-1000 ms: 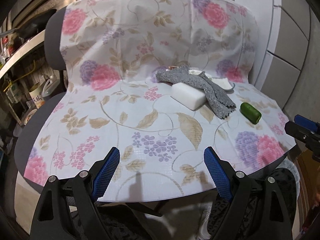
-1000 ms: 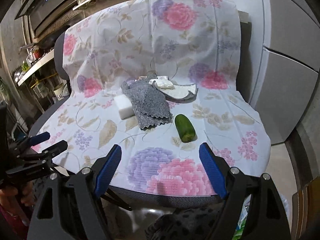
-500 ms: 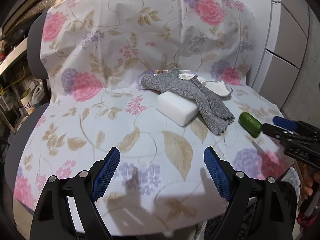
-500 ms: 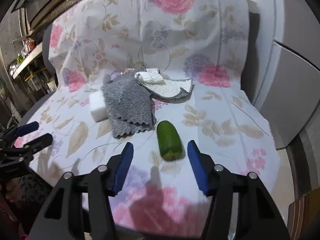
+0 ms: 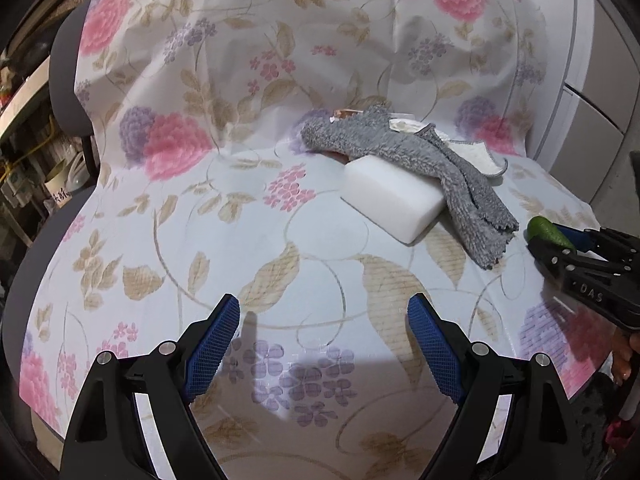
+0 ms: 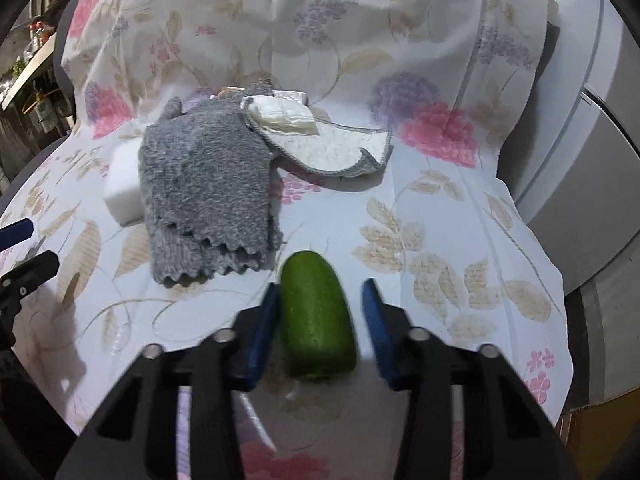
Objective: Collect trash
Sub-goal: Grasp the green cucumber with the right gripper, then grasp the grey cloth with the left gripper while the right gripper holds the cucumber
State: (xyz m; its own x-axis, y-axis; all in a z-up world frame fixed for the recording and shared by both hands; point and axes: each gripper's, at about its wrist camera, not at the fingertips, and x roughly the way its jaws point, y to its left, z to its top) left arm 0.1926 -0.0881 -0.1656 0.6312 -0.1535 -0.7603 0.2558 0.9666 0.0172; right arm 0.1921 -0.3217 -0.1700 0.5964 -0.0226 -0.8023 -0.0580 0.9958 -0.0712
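A green cucumber piece (image 6: 316,316) lies on the floral cloth of a chair seat. My right gripper (image 6: 320,312) is open with its blue pads on either side of the cucumber; the left pad is close to it, the right pad stands apart. The cucumber also shows in the left wrist view (image 5: 546,232), partly hidden by the right gripper (image 5: 560,238). My left gripper (image 5: 324,344) is open and empty above the front of the seat. A grey fuzzy cloth (image 6: 208,188) lies draped over a white sponge block (image 5: 392,196).
A white cloth with grey trim (image 6: 332,148) and a white wrapper (image 6: 284,114) lie behind the grey cloth. The chair back (image 5: 280,32) rises behind, covered in floral cloth. Grey cabinet panels (image 6: 600,160) stand at right. Cluttered shelves (image 5: 24,160) are at left.
Both grippers moved forward over the seat. My right gripper has narrowed and come around the cucumber, which now sits between its pads. The left gripper stayed open.
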